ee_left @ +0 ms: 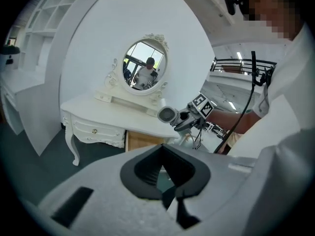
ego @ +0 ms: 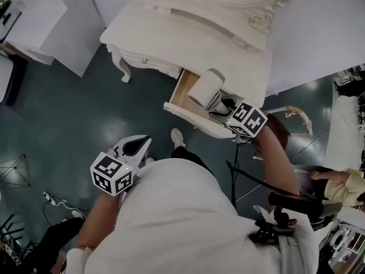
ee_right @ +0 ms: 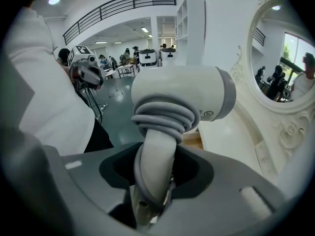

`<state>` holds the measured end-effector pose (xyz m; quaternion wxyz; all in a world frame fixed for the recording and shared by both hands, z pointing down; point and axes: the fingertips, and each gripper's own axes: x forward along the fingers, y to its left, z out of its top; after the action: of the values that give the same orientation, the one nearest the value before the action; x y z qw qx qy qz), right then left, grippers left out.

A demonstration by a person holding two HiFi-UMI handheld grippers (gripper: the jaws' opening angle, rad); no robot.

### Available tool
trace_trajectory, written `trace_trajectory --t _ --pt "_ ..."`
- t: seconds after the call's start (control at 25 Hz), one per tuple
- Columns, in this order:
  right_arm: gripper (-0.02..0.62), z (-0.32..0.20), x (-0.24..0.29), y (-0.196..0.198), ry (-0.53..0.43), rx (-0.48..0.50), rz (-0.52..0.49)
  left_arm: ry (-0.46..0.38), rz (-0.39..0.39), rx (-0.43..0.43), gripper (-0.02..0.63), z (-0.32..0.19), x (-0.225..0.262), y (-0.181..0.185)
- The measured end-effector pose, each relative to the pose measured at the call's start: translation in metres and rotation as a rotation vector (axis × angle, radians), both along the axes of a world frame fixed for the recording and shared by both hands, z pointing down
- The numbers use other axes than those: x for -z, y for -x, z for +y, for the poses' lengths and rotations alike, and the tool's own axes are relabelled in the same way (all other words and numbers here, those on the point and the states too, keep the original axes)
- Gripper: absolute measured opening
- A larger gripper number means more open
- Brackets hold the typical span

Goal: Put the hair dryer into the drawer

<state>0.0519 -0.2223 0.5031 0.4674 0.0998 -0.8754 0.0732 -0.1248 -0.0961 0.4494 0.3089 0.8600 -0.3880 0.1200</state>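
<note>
Head view puts the hair dryer (ego: 204, 89) over the open drawer (ego: 182, 87), its handle clenched in the right tongs (ego: 220, 109); left tongs (ego: 141, 145) closed, empty. Next, probably: lower it in, then release.

A small label with a round symbol sat on the hair dryer (ee_right: 182, 95), its print too small to read. Black-and-white square markers covered the cubes on the left gripper (ego: 138, 145) and right gripper (ego: 221, 112).

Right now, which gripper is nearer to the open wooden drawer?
Right. The right gripper, holding the white hair dryer, is over the drawer; the left gripper is apart, over the floor.
</note>
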Motion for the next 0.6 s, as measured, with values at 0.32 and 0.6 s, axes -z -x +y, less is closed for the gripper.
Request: trace_trajectory --t 0.32,0.6 --pt "0.173 -0.065 -0.063 0.011 0.048 0.104 0.032 0.023 -0.023 0.102 0.003 -0.067 -0.002 -0.008" --pt "0.173 -0.075 -0.132 0.009 0.102 0.13 0.102 0.052 -0.05 0.167 0.003 -0.086 -0.005 -0.006"
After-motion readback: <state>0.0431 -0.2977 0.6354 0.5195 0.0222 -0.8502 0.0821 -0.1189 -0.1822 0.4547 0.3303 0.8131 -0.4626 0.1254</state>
